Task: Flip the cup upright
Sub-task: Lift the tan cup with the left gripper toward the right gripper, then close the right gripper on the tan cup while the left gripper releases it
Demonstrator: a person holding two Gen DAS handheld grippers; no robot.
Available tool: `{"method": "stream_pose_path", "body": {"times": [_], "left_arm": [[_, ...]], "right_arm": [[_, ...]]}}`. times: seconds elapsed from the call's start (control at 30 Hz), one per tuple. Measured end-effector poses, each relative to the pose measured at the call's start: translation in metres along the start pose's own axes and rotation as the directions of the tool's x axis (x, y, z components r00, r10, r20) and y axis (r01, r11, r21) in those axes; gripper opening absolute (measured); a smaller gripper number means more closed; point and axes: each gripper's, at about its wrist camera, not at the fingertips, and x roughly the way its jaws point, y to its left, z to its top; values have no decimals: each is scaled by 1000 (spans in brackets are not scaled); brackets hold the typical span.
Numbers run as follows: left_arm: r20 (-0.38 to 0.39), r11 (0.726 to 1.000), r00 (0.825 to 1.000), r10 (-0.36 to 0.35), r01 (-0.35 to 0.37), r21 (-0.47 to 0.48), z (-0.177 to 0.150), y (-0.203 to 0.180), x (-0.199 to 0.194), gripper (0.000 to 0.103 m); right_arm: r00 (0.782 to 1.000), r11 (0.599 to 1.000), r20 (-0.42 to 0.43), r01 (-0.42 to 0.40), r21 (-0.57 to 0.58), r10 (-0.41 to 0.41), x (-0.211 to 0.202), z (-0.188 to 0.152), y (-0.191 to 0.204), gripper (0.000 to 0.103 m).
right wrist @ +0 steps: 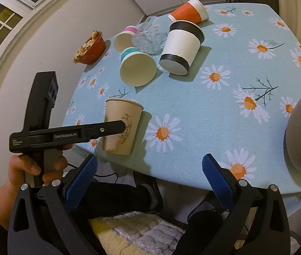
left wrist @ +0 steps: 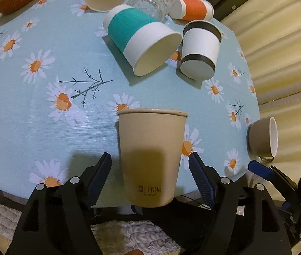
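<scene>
The tan cup stands rim up at the desk edge. The left gripper jaws sit wide, letting go. Pull back slowly. The right gripper jaws are wide, empty.

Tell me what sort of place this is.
Most likely a home dining spot. A round table under a daisy-print tablecloth carries scattered paper cups, among them a teal-banded cup lying on its side, and a red bowl of food stands by a pale wall.
</scene>
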Motion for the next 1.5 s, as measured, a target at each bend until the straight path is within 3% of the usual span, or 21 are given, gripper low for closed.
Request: {"method": "stream_pose_path", "body": {"times": [0.43,0.93,1.27,1.5], "left_arm": [[115,1000,993,-19,16,22,-28,36,-53,74],[235,992,965,-114,122,-21,-88,90,-72,74],[291,984,942,-166,177,-12,-96,98,-67,74],[311,973,928,-206,229,-40,-93,112,-71,74]], "right_arm": [[998,1000,-63,1,14,0,31,15,17,98],[992,999,-128,8,47,-2,84,47,49,97],[983,994,-172,73,77,-59,109,56,49,75],[982,992,-175,85,97,-67,115,55,45,64]]}}
